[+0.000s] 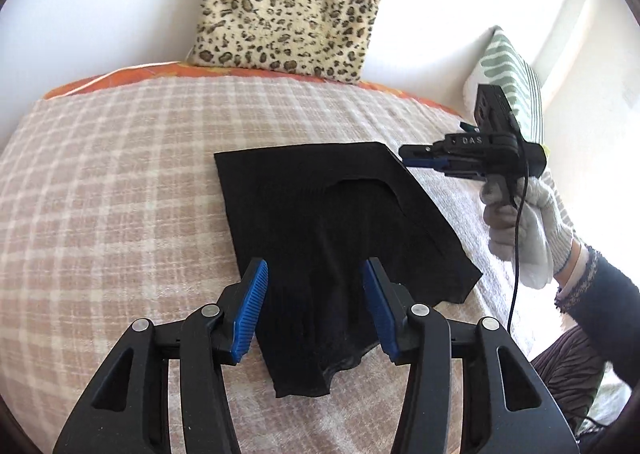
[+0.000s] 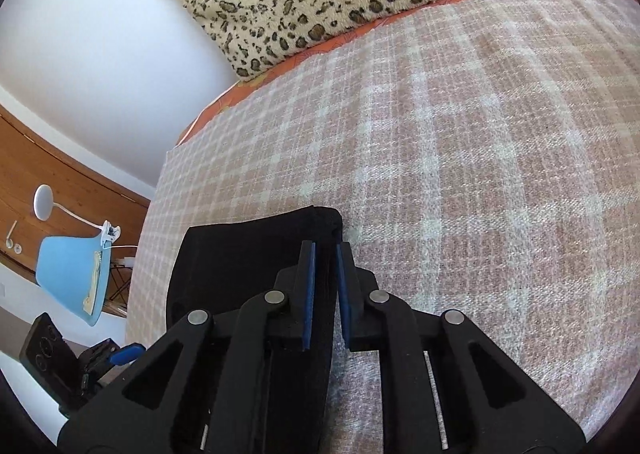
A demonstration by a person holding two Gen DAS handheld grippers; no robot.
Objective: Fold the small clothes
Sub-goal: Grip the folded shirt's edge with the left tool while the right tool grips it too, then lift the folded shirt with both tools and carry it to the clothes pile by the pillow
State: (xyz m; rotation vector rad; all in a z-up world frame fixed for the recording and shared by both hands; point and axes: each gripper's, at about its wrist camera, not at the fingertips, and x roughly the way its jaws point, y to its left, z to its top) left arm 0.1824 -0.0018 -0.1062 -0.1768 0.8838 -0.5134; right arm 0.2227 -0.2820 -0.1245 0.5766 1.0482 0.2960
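Note:
A black garment (image 1: 320,206) lies flat on the plaid blanket (image 1: 120,174), its narrow end toward me. My left gripper (image 1: 316,266) stands open just above that near end, one blue pad on each side of the cloth and neither pressing it. My right gripper (image 1: 404,156), held by a gloved hand (image 1: 520,222), hovers at the garment's far right corner. In the right wrist view the right gripper (image 2: 326,248) shows a narrow gap between its pads, over the edge of the garment (image 2: 240,254). I see no cloth pinched there.
A leopard-print cushion (image 1: 288,10) leans on the wall behind the bed, and a green-striped pillow (image 1: 508,70) stands at the right. Left of the bed are a blue chair (image 2: 72,274) and a white lamp (image 2: 42,202). An orange sheet (image 2: 224,106) edges the blanket.

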